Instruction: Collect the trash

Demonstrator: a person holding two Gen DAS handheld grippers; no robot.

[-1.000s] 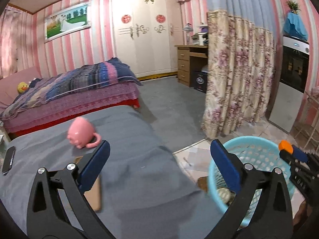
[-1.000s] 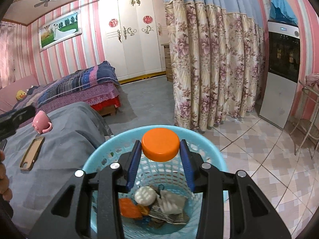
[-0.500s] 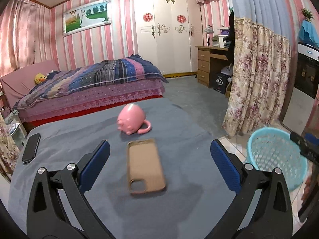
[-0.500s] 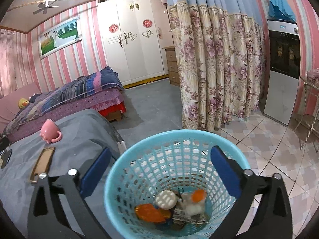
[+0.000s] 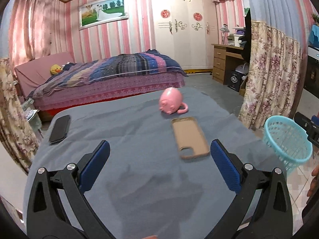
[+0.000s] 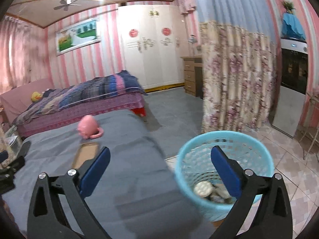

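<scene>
Mostly soft grey cloth (image 5: pixel 139 135); round pink mug (image 5: pixel 171 103), flat tan case (image 5: pixel 189 137).

A white three-door wardrobe (image 5: pixel 180 29) with red round emblems stands against pink-and-white striped walls (image 5: pixel 137 31). Left of the wardrobe hangs a framed landscape picture (image 5: pixel 103 12), and below that a low bed with a striped blue-and-purple quilt (image 5: pixel 111 71) sits on grey carpet (image 6: pixel 173 101). Right of the wardrobe is a brown wooden desk with drawers (image 5: pixel 223 63), then a floral cream curtain (image 6: pixel 235 79). Beyond the curtain the floor turns to pale patterned tiles (image 6: pixel 289 159). A white ceiling fan (image 6: pixel 65 3) hangs above, beside a bright ceiling light.
</scene>
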